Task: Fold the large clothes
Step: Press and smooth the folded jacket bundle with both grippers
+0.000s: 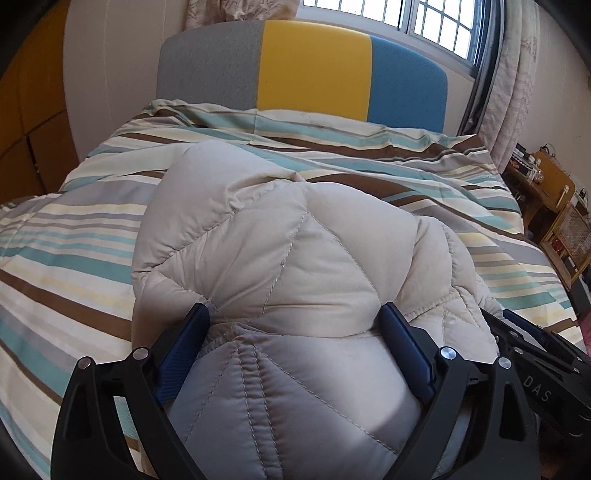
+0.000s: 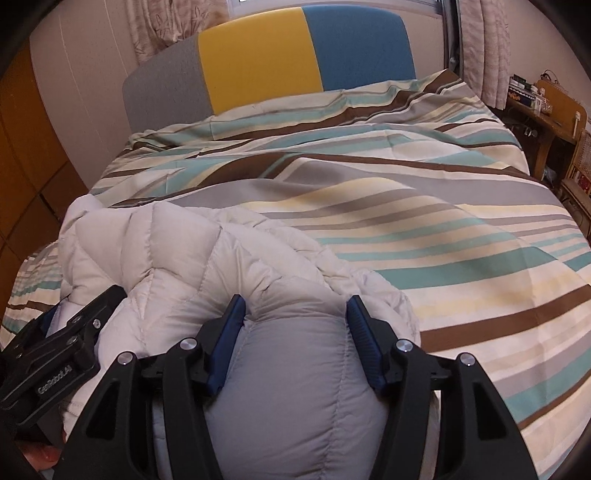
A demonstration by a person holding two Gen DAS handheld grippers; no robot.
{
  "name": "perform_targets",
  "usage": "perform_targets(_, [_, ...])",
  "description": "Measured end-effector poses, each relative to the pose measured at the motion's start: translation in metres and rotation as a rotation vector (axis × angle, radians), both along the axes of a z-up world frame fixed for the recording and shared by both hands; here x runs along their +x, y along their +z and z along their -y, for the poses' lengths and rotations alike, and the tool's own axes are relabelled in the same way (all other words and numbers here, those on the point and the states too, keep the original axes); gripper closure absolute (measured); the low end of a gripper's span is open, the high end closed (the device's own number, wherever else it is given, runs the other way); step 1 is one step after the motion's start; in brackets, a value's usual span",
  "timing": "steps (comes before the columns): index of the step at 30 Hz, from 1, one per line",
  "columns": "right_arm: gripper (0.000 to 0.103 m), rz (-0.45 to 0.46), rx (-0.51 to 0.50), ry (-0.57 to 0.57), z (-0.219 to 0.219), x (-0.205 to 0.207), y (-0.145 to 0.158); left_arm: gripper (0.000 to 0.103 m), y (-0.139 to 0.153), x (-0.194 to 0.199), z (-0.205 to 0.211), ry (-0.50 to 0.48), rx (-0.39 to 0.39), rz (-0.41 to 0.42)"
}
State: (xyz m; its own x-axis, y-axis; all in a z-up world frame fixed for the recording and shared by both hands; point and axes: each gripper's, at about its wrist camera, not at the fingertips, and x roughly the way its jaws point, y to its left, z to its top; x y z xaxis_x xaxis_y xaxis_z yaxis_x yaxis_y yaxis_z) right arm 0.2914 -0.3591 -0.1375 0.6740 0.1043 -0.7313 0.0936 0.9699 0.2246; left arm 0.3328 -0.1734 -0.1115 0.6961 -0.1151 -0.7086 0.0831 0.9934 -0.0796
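A beige quilted puffer jacket (image 1: pixel 280 236) lies bunched on the striped bed cover (image 1: pixel 66 236). My left gripper (image 1: pixel 295 317) has a thick roll of the jacket between its blue pads (image 1: pixel 184 343), and the fabric bulges and creases against both. My right gripper (image 2: pixel 295 302) grips another puffy fold of the same jacket (image 2: pixel 177 251), its pads (image 2: pixel 364 343) sunk into the padding. The two grippers sit side by side: the right one's body (image 1: pixel 535 354) shows at the left view's right edge, and the left one's body (image 2: pixel 62 343) shows at the right view's left edge.
The bed cover (image 2: pixel 424 206) stretches flat beyond and to the right of the jacket. A grey, yellow and blue headboard (image 1: pixel 314 66) stands at the far end under a window (image 1: pixel 436 26). A wooden side table (image 1: pixel 546 177) with clutter is at the right, a wooden wardrobe (image 1: pixel 29 129) at the left.
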Motion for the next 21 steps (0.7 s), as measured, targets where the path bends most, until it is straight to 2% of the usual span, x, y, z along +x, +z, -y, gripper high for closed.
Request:
perform_targets(8, [0.046,0.079,0.002,-0.022,0.001,-0.013,0.001,0.010,0.003,-0.008,0.005,0.014,0.032,0.025])
perform_targets(10, [0.045,0.097,-0.012,-0.025,0.000,-0.016,0.004,0.010,0.009,-0.018,0.007,0.019,0.052,0.024])
perform_targets(12, [0.044,0.113,-0.018,-0.031,0.001,-0.020,0.006,0.010,0.020,-0.036,0.005,0.001,0.039,0.036])
perform_targets(15, [0.043,0.135,-0.009,-0.044,0.004,-0.028,0.009,0.003,0.031,-0.069,0.008,-0.057,0.036,0.064])
perform_targets(18, [0.039,0.153,-0.020,-0.050,0.003,-0.041,0.014,0.003,0.023,-0.084,0.016,-0.081,0.132,0.124])
perform_targets(21, [0.034,0.175,-0.038,-0.054,0.000,-0.062,0.024,0.003,0.014,-0.085,0.010,-0.094,0.116,0.136])
